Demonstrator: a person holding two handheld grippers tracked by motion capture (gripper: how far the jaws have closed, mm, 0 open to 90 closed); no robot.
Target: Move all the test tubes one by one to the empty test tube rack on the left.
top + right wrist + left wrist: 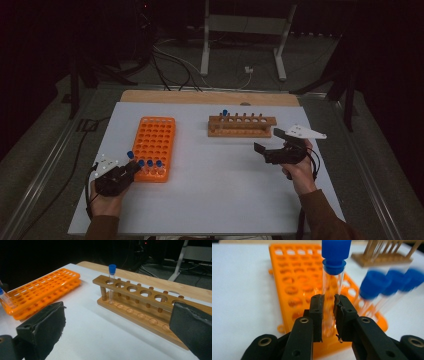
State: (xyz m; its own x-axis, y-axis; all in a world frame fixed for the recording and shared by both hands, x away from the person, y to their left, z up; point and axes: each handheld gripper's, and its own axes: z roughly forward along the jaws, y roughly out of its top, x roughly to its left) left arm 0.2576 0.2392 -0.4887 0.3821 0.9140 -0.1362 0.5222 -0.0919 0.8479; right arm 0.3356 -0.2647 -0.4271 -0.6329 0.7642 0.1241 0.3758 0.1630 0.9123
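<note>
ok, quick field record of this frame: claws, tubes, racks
left claw: shut on a blue-capped tube, held at the orange rack's near end
right claw: open, nothing between the jaws, facing the wooden rack
orange rack: on the table's left, three more capped tubes in its near row
wooden rack: farther back, one capped tube in an end hole
table: white top

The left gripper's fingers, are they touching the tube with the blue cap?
Touching. In the left gripper view, the left gripper has both black fingers pressed against the clear tube with no gap, above the orange rack.
</note>
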